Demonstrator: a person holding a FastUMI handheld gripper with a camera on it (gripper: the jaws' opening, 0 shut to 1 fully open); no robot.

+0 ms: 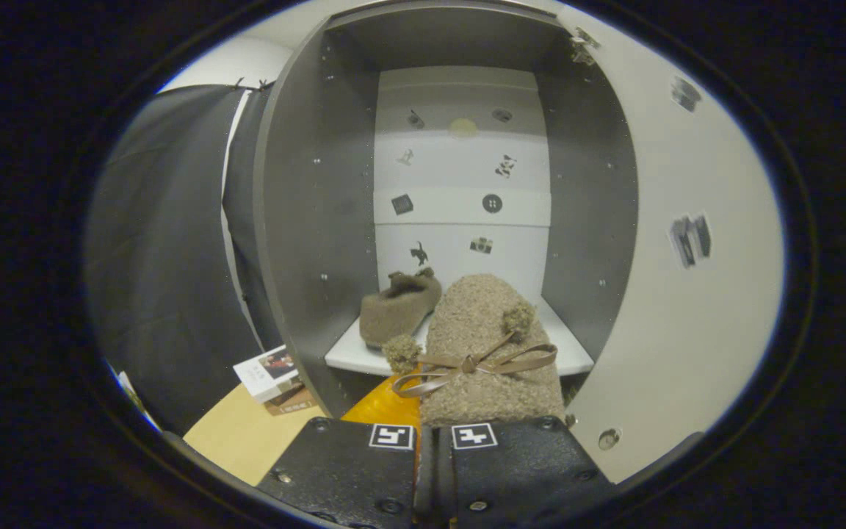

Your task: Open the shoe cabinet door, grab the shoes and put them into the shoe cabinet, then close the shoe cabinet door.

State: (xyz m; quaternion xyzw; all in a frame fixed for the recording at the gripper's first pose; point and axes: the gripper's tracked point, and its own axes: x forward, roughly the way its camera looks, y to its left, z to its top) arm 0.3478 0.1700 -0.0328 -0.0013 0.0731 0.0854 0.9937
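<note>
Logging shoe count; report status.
Gripper shut on fuzzy bow shoe, just short of cabinet shelf. First shoe already on shelf. Cabinet door open; nothing blocking.

A light wooden floor (243, 433) carries a small stack of books (274, 378) near its far edge. The top book (269, 371) has a white cover with a small picture on it and lies flat. Beneath it, a darker brown book (292, 402) sticks out slightly toward the near side. Behind the books hangs a dark cloth wall (166, 242), with a pale wall (236, 62) above it.
</note>
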